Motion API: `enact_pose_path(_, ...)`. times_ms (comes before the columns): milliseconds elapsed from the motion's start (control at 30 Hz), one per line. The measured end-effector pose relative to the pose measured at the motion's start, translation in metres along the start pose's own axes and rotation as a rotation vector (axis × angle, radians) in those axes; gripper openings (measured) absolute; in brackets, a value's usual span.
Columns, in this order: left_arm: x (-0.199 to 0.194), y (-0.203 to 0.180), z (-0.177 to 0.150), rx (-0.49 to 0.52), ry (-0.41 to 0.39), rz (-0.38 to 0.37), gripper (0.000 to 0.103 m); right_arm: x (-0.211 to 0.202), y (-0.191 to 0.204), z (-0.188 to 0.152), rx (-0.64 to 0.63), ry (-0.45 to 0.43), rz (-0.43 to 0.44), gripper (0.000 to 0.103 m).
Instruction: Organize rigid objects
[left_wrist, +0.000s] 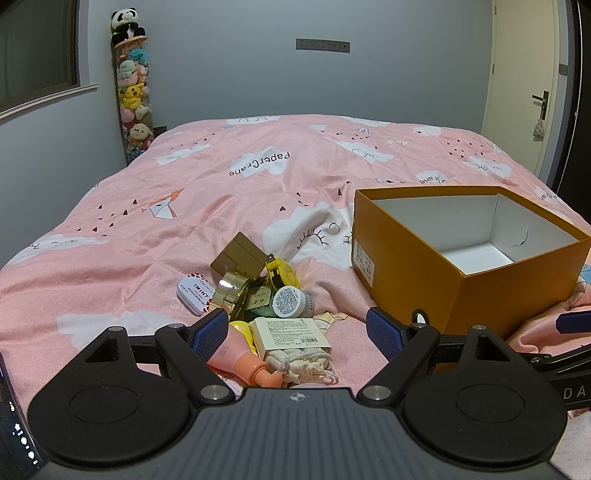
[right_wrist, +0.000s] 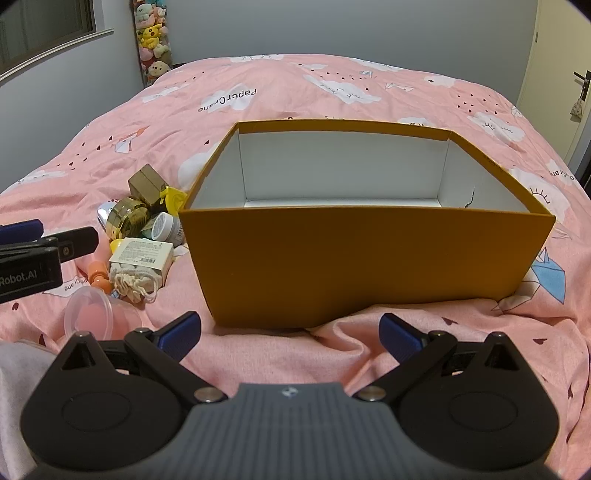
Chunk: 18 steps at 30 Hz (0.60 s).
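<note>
1. 2 grippers are seen over a pink bedspread (left_wrist: 147, 221); the left gripper (left_wrist: 295, 332) is held with its jaws spread wide and nothing between them; the right gripper (right_wrist: 290, 332) is likewise spread wide and empty.
2. 1 heap of small rigid items is gathered just left of an orange box (right_wrist: 351, 254); a white mint tin (left_wrist: 194, 295), a gold compact (left_wrist: 229, 291), a yellow tape measure (left_wrist: 282, 275), a grey-lidded jar (left_wrist: 291, 302), a brown carton (left_wrist: 240, 256), a white labelled carton (left_wrist: 291, 336) and a pink bottle (left_wrist: 240, 360) can be made out; a clear lid (right_wrist: 86, 314) lies apart, nearer the right gripper.
3. 0 items are seen inside the box, so the sorting is judged to be at its start; the first pick appears to be in hand.
4. 1 approach is called for next: the left gripper is to be lowered around the nearest item, probably the white labelled carton or the pink bottle, and closed squarely so neighbours are not dragged along; the soft bedding may let pieces tip.
</note>
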<state>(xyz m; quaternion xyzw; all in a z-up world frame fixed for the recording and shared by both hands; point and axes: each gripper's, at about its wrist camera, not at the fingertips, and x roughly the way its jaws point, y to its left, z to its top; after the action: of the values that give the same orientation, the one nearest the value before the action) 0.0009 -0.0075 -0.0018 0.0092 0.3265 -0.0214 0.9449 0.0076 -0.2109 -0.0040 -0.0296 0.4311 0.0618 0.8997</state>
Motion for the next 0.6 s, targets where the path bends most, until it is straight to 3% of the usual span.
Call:
enact_pose_path(267, -0.0011, 0.0000, 0.0001, -0.001, -0.002, -0.003, 0.098, -0.0009, 0.0013, -0.0008, -0.009, 0.001, 0.025, 0.101)
enact_pose_path(333, -0.0009, -0.0001, 0.0003, -0.002, 0.002, -0.012, 0.091, -0.0022, 0.0019, -0.0008, -0.014, -0.003, 0.040, 0.100)
enact_pose_path(600, 0.0000, -0.0002, 0.0011, 0.003, 0.030, -0.081, 0.079, 0.0001, 0.0076, 0.0042, -0.072, 0.018, 0.113, 0.096)
